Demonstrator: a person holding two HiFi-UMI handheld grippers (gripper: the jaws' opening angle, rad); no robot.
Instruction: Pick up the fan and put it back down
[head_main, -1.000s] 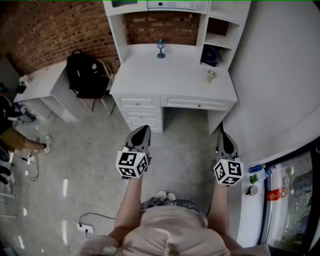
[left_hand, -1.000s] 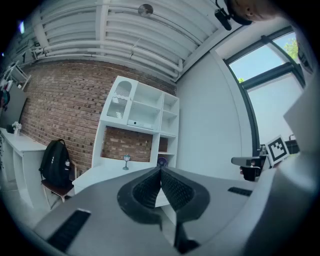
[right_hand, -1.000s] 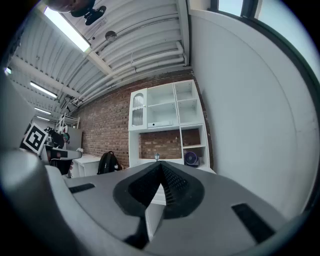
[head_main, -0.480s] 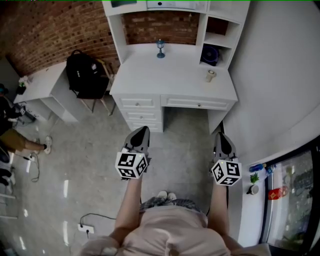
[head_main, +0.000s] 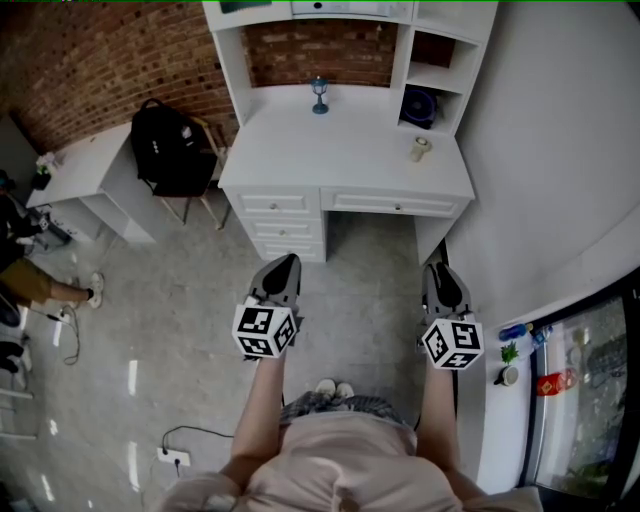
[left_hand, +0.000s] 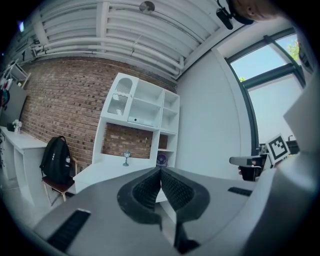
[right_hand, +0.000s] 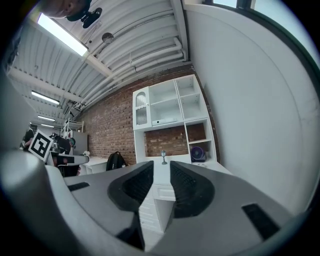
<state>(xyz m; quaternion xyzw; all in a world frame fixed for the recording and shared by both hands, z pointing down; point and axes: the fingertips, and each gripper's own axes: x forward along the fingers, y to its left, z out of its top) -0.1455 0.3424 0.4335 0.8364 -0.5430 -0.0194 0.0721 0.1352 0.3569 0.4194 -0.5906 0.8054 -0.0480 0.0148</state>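
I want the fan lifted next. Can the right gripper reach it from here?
Probably not yet: the right gripper hangs over the floor, short of the desk, and the fan sits in a shelf nook at its back. The way looks free; its fingers, which have just been opening, hold nothing.

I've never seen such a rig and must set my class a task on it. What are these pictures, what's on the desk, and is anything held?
No robot: a person holds hand tongs in each hand; the marked cubes belong to them. The head view looks down on the left tongs and right tongs. Each other view rides on one pair, looking along its jaws. On the desk stand a small lamp and a small round thing; the fan sits in the shelf unit's right nook. The left tongs are shut; the right tongs have just been opening, a small gap. Neither holds anything.
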